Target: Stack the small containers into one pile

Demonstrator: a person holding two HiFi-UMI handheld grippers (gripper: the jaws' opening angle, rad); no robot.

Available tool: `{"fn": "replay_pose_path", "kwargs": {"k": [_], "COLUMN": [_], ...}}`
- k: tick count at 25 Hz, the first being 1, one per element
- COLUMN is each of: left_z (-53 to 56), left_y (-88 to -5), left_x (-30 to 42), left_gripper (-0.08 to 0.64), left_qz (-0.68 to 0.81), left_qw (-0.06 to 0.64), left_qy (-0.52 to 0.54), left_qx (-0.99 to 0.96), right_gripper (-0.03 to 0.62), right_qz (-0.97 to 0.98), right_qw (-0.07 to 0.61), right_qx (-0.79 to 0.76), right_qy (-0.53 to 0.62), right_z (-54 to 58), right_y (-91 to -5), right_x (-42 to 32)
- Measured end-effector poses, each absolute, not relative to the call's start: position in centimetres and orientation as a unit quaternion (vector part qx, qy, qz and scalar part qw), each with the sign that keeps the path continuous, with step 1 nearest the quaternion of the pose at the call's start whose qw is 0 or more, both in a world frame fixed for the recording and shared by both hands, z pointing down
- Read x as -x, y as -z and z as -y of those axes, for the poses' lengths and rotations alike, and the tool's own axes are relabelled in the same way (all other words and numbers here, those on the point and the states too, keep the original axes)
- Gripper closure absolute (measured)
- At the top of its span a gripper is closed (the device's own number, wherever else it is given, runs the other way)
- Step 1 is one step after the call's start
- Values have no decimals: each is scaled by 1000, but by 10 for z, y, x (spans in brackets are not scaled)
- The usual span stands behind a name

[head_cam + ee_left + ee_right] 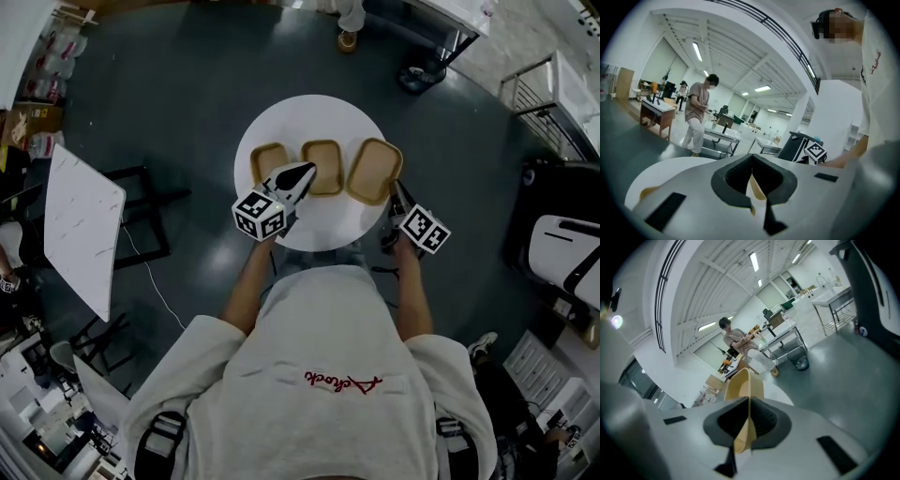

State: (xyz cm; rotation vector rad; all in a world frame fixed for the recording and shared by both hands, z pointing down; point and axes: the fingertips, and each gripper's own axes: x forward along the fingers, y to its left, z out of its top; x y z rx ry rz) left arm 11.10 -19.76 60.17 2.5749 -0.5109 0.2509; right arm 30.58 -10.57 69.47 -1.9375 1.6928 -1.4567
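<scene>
Three shallow tan containers lie in a row on the round white table [281, 117]: left [265, 159], middle [324, 169], right [375, 171]. My left gripper [306, 171] reaches in between the left and middle ones. In the left gripper view its jaws [752, 180] are shut, with a thin tan container wall [757, 191] pinched between the pads; it looks like the middle container's rim. My right gripper [395, 187] is at the right container's near edge. In the right gripper view it [747, 420] is shut on that container's rim [740, 385], which rises ahead of the jaws.
A white board [80, 225] leans on a black frame left of the table. A white machine [562, 248] stands at the right and a person's shoe [348, 39] is beyond the table. Another person [696, 117] stands by benches in the hall.
</scene>
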Motion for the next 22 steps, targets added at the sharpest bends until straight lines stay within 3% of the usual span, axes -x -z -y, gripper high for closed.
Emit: {"fn": "replay_pose_path", "kwargs": {"k": [14,22], "left_z": [219,218], "left_y": [-578,-591], "left_x": [4,42], "left_gripper": [549,549], "left_qz": [326,360], "left_qw": [237,251], "left_qy": [-57,-59], "left_qx": [-913,-897], "right_gripper": [560,560], "right_qz": [-685,-681], "right_qw": [-8,-47], "right_qx": [523,499], "right_qy": [508,534], "right_z": [178,187], "right_y": [-695,-726], "right_x": [-191,-166]}}
